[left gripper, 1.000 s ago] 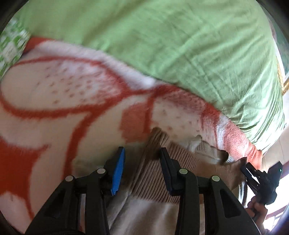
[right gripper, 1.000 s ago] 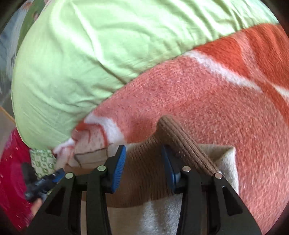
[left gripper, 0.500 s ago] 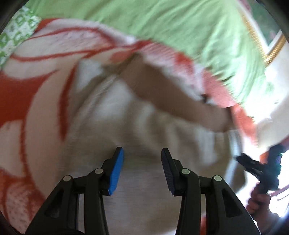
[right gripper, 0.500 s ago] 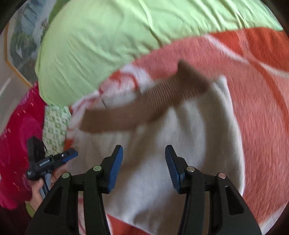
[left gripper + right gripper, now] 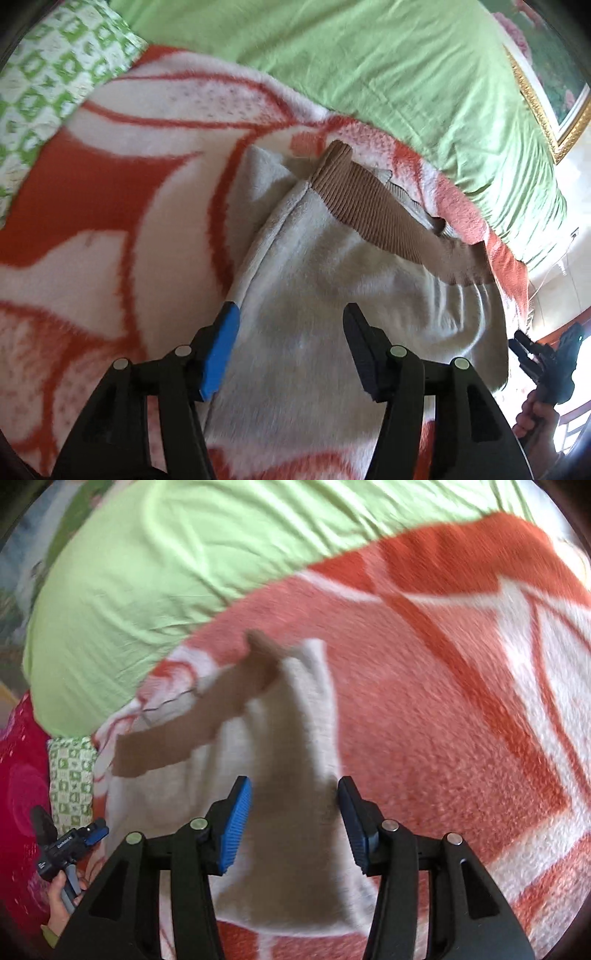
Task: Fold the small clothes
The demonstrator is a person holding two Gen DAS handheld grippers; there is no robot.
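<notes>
Green duvet (image 5: 388, 66) behind orange-white blanket (image 5: 110, 206); cream garment (image 5: 332, 314) w/ brown ribbed band (image 5: 373, 206) lies on blanket, lower edge cut off; right view blurred; left gripper (image 5: 290, 332) & right gripper (image 5: 293, 805) both released, empty.

We see a bed covered by an orange-and-white blanket (image 5: 122, 192); on it lies a small cream garment (image 5: 314, 302) with a ribbed brown waistband (image 5: 376, 206), spread flat; a light green sheet (image 5: 369, 59) bulges against the blanket's far edge; a green-and-white patterned cloth (image 5: 44, 74) lies beside the blanket's corner.
</notes>
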